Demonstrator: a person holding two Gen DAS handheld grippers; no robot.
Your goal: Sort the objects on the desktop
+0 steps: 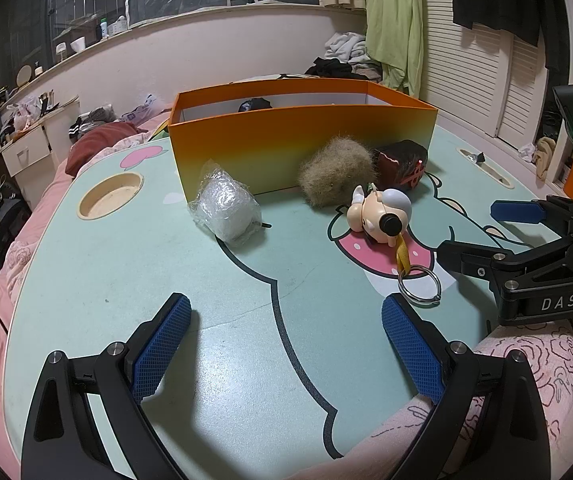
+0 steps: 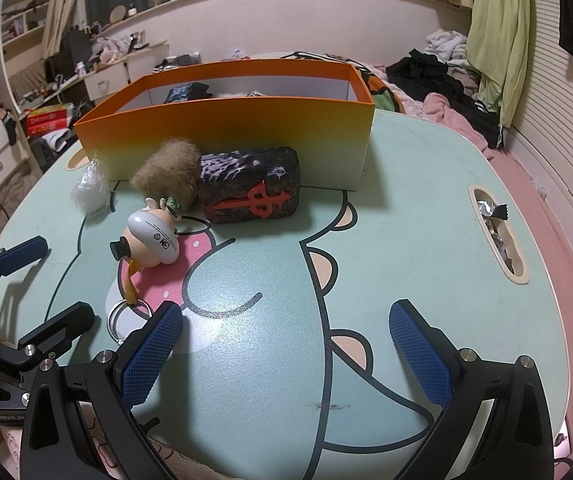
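Dim warm indoor light from above; soft shadows, strong fisheye bending, dark vignetted corners, sharp focus.

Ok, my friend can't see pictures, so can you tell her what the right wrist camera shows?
The open right gripper hovers low over a mint cartoon table, holding nothing. Ahead, in front of an orange box, sit a dark block with a red symbol, a fuzzy tan ball, a small figure keychain and a plastic-wrapped bundle. The left gripper shows at the left edge.
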